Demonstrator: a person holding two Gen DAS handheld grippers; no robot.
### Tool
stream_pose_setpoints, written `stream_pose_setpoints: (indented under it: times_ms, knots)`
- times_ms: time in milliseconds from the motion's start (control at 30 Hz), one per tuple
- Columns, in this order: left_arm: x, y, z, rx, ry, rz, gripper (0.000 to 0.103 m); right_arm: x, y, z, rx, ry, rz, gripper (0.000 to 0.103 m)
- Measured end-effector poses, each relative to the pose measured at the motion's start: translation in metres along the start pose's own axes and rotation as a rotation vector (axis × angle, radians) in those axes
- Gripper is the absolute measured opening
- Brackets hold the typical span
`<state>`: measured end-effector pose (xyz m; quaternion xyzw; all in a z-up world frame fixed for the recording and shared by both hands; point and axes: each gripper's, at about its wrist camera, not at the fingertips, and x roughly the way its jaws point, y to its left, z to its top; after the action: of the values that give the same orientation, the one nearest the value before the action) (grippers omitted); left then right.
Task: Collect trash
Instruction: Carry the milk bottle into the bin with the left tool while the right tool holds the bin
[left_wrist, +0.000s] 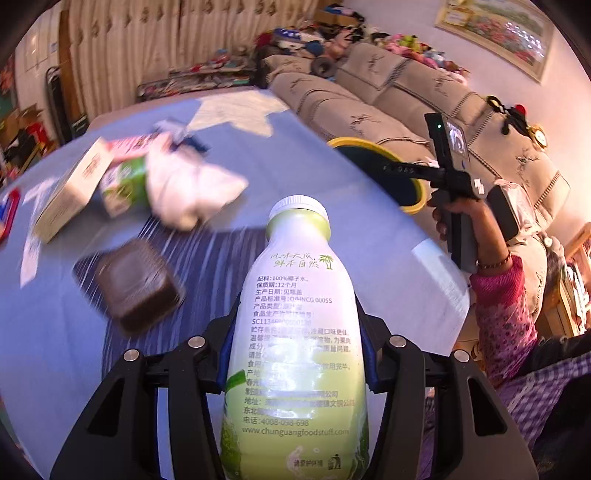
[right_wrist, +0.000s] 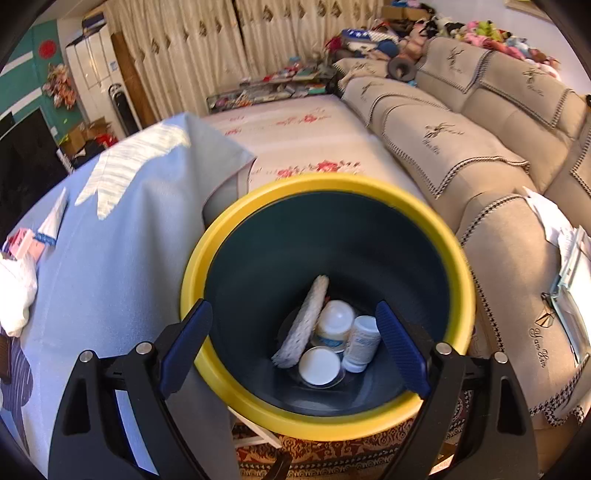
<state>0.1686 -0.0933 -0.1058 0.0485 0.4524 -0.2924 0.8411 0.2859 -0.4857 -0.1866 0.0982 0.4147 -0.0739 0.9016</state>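
My left gripper (left_wrist: 297, 354) is shut on a green and white coconut water bottle (left_wrist: 299, 332) with a white cap, held above the blue tablecloth (left_wrist: 55, 350). My right gripper (right_wrist: 295, 336) is open and empty, hovering over the yellow-rimmed dark bin (right_wrist: 458, 266); the bin also shows in the left wrist view (left_wrist: 343, 142). Inside the bin lie two white bottles (right_wrist: 360, 343), a white lid (right_wrist: 319, 365) and a white foam net (right_wrist: 306, 325). The right gripper also shows in the left wrist view (left_wrist: 391, 168), over the bin.
On the table lie a crumpled white tissue (left_wrist: 192, 188), a beige box (left_wrist: 70, 192), a green carton (left_wrist: 125, 184) and a dark brown block (left_wrist: 136, 288). A beige sofa (right_wrist: 480, 147) stands behind the bin. A patterned rug (right_wrist: 332, 454) lies below.
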Motion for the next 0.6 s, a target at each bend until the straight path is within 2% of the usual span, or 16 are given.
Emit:
stream_pose_setpoints:
  times_ms: [267, 467, 600]
  knots:
    - [0.061, -0.04, 0.087, 0.088, 0.009, -0.067, 0.051, -0.027, -0.043, -0.005, 0.07, -0.052, -0.043, 0.085]
    - [0.124, -0.076, 0.157, 0.127, 0.027, -0.093, 0.051, -0.026, -0.078, -0.015, 0.133, -0.039, -0.063, 0.085]
    - [0.172, -0.099, 0.19, 0.126, 0.073, -0.101, 0.051, -0.02, -0.096, -0.024, 0.166, -0.014, -0.069, 0.085]
